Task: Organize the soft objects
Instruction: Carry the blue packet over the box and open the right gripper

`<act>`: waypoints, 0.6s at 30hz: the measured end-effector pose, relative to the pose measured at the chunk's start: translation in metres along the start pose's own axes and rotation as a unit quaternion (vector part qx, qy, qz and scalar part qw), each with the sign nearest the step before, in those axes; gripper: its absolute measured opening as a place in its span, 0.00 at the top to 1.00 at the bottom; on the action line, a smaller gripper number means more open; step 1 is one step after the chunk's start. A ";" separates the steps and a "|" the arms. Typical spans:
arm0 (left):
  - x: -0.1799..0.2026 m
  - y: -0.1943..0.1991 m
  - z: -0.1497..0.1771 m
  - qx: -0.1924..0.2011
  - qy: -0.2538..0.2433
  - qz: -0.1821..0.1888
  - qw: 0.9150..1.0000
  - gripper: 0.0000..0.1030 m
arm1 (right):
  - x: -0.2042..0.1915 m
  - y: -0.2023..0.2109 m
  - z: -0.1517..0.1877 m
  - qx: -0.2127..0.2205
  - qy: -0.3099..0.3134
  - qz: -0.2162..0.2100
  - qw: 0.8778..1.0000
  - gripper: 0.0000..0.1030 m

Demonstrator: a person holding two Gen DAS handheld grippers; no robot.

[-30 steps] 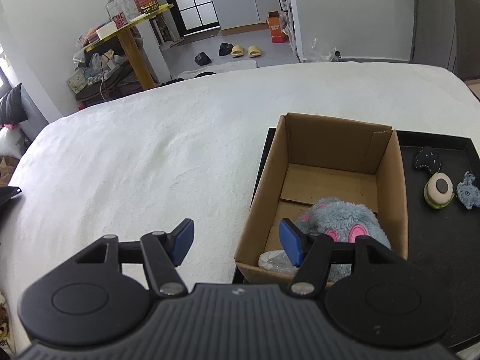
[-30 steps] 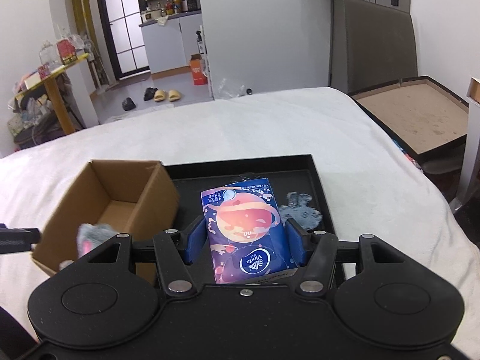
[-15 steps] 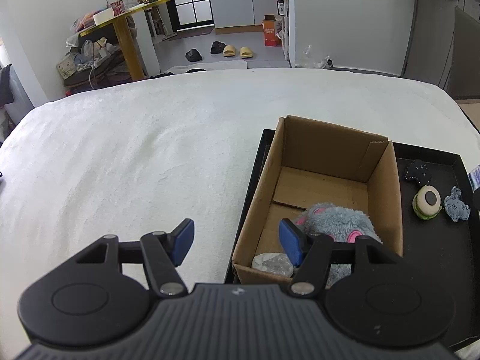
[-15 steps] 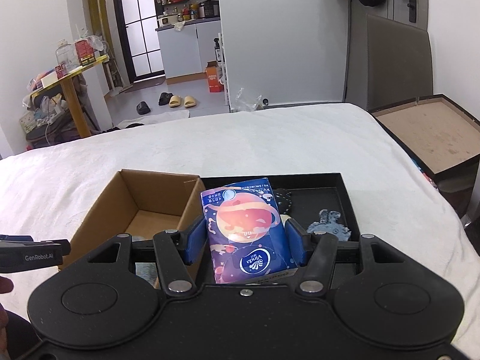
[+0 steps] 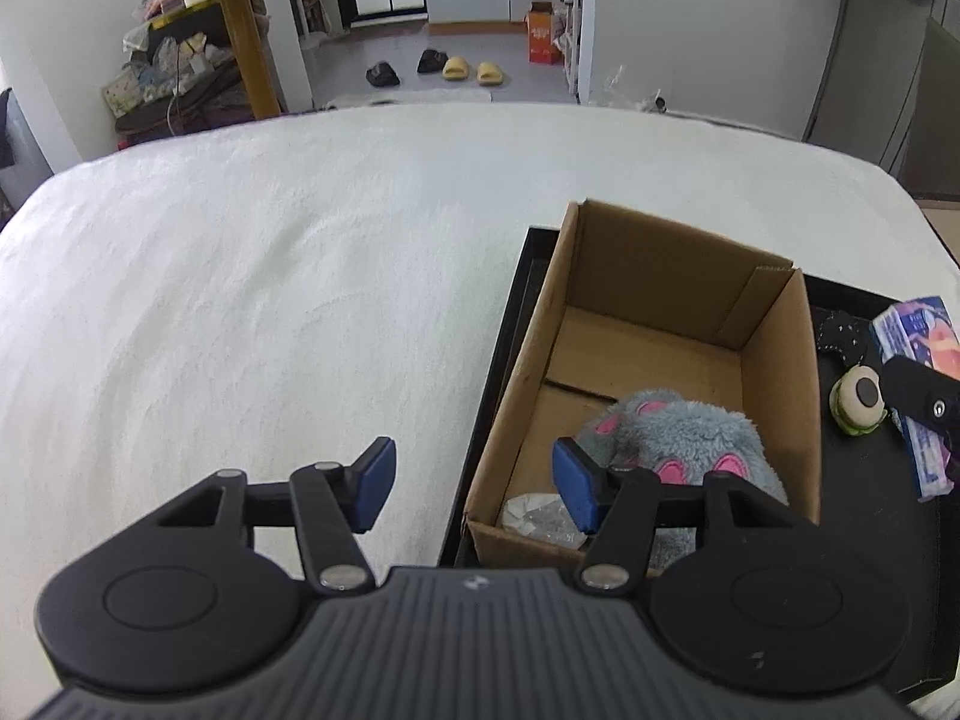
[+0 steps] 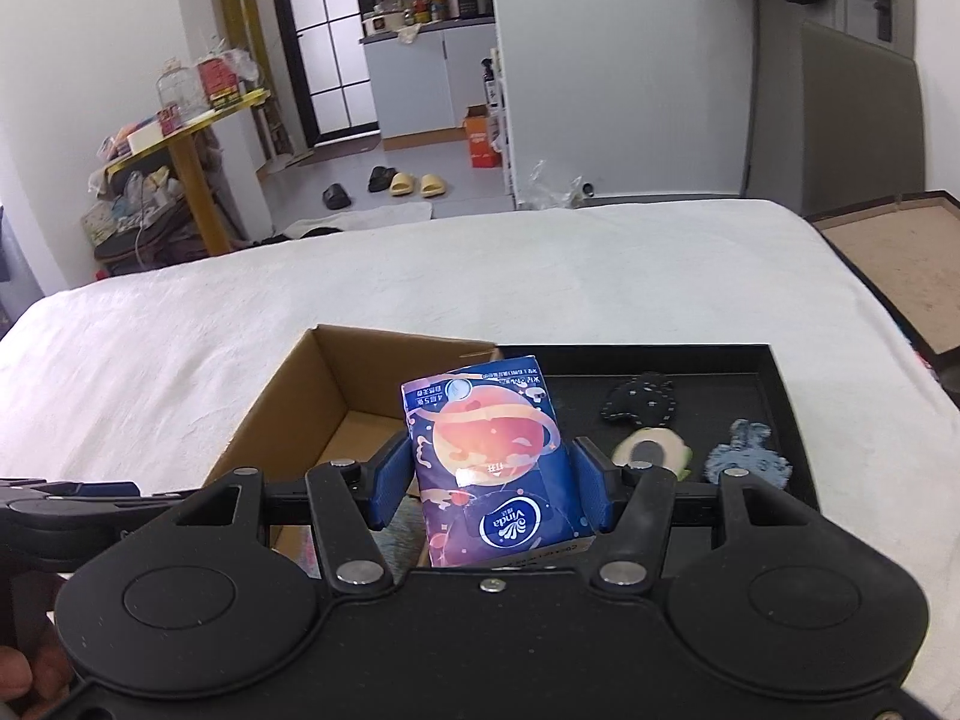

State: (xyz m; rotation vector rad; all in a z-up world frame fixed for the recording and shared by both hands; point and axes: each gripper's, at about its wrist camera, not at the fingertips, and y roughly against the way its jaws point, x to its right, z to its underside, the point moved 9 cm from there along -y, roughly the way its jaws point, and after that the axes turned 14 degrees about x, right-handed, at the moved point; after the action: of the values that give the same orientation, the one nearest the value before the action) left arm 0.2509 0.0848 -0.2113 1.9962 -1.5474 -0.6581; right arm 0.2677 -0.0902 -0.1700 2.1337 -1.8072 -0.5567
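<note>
At the centre of the right wrist view, the right gripper (image 6: 491, 483) clamps a blue planet-printed tissue pack (image 6: 495, 468) above the open brown cardboard box (image 6: 336, 396). The left gripper (image 5: 471, 483) gapes wide, empty. Released early, the pack could catch the box's wall and tip onto the black tray (image 6: 780, 402).

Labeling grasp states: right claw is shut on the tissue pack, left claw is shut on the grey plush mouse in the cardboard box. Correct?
Partly. The right claw is shut on the tissue pack, but the left claw is open and holds nothing, as the left wrist view shows. The grey plush mouse lies loose in the cardboard box, beyond the claw's right finger.
</note>
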 end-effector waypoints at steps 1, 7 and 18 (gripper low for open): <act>-0.001 -0.002 0.002 -0.008 0.002 -0.002 1.000 0.45 | -0.002 -0.002 0.000 -0.001 0.000 -0.001 1.000 0.46; -0.001 -0.013 0.013 -0.052 0.010 0.016 0.998 0.62 | -0.020 -0.011 0.000 -0.011 -0.006 -0.017 1.000 0.46; 0.002 -0.009 0.017 -0.060 0.021 0.040 0.997 0.84 | -0.044 -0.025 -0.002 -0.020 -0.016 -0.040 0.999 0.46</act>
State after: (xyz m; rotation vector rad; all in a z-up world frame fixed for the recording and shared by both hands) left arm 0.2461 0.0832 -0.2298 1.8386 -1.5190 -0.6572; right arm 0.2846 -0.0423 -0.1751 2.1899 -1.7191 -0.6439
